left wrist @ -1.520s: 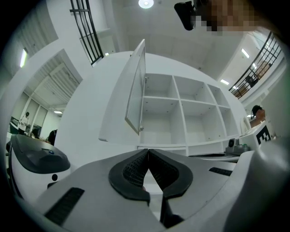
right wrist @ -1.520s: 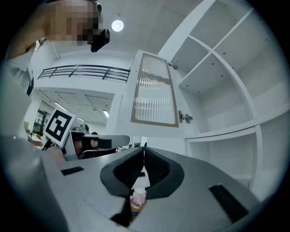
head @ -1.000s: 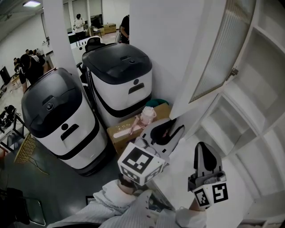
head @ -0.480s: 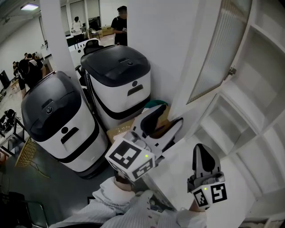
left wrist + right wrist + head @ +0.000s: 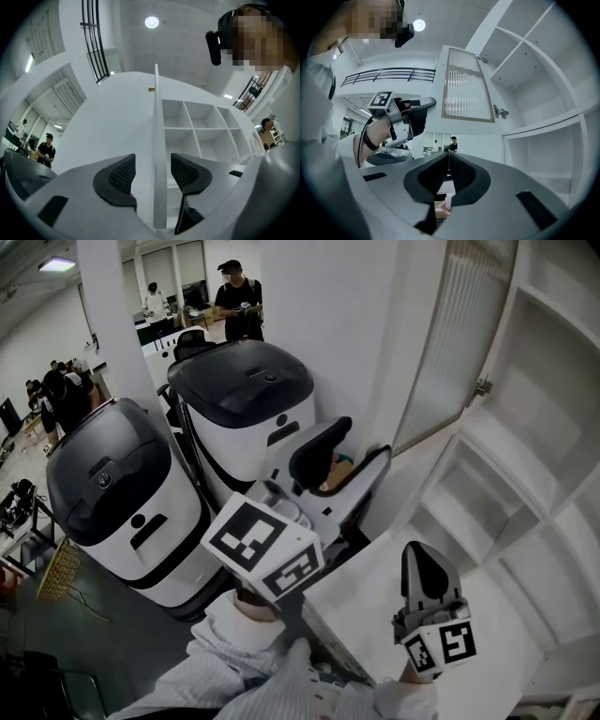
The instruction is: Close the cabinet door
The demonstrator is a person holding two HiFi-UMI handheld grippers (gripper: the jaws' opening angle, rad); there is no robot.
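Observation:
The white cabinet door (image 5: 466, 338) with a ribbed glass panel stands open, swung out from the shelf cabinet (image 5: 525, 474). My left gripper (image 5: 364, 442) is raised at the door's lower corner and is open. Its jaws have just been opening. In the left gripper view the door's thin edge (image 5: 156, 122) runs between the pads (image 5: 119, 176), touching neither. My right gripper (image 5: 427, 570) is low at the right, in front of the shelves, and is shut with nothing in it (image 5: 449, 165). The right gripper view shows the door (image 5: 466, 84) and the left gripper (image 5: 415, 115) beside it.
Two large black-and-white machines (image 5: 112, 493) (image 5: 248, 399) stand left of the cabinet, beside a white pillar (image 5: 108, 315). A brown box (image 5: 330, 481) lies behind the left gripper, mostly hidden. People (image 5: 234, 301) stand in the room's background. Open shelf compartments (image 5: 562, 362) fill the right.
My left gripper has risen toward the door's lower corner, and its jaws have spread wider. The right gripper has stayed where it was.

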